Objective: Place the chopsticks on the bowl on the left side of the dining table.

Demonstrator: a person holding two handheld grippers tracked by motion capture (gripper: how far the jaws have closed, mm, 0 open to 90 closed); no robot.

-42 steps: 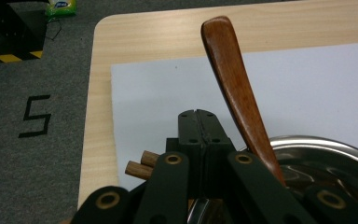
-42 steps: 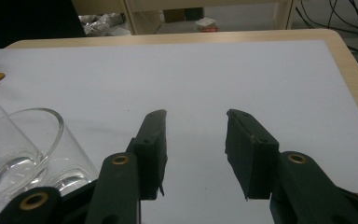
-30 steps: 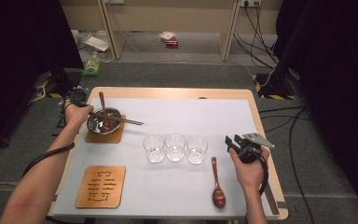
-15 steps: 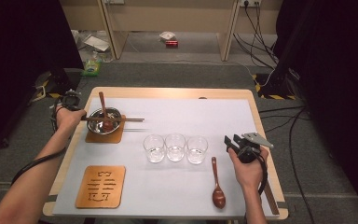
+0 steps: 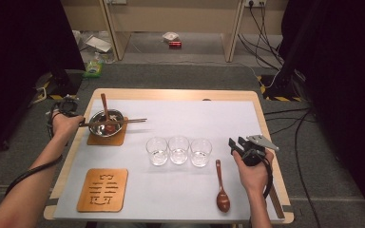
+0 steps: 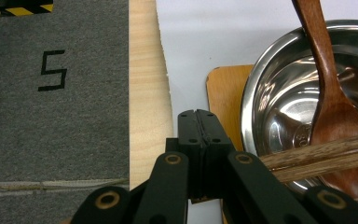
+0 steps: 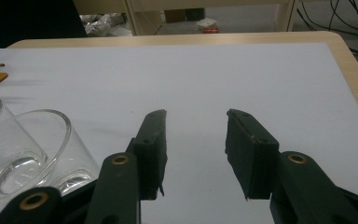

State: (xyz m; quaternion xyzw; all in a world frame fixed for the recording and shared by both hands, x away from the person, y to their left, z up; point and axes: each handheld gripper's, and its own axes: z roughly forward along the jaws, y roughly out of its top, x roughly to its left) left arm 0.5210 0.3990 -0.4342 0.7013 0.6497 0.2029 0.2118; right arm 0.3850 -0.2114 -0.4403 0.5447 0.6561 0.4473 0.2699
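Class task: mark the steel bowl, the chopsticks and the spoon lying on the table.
Bowl (image 6: 279, 88), left gripper view, inner wall.
Chopsticks (image 5: 133, 121), high view, the shafts right of the bowl.
Spoon (image 5: 223, 201), high view, its scoop.

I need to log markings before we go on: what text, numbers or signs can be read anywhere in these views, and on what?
"5": black numeral on the grey carpet beside the table, left gripper view.
Cut-out character-like sign on the near wooden coaster: not readable as text.
Embossed stamp inside the steel bowl: too blurred to read.
Red item on the far floor: too small.
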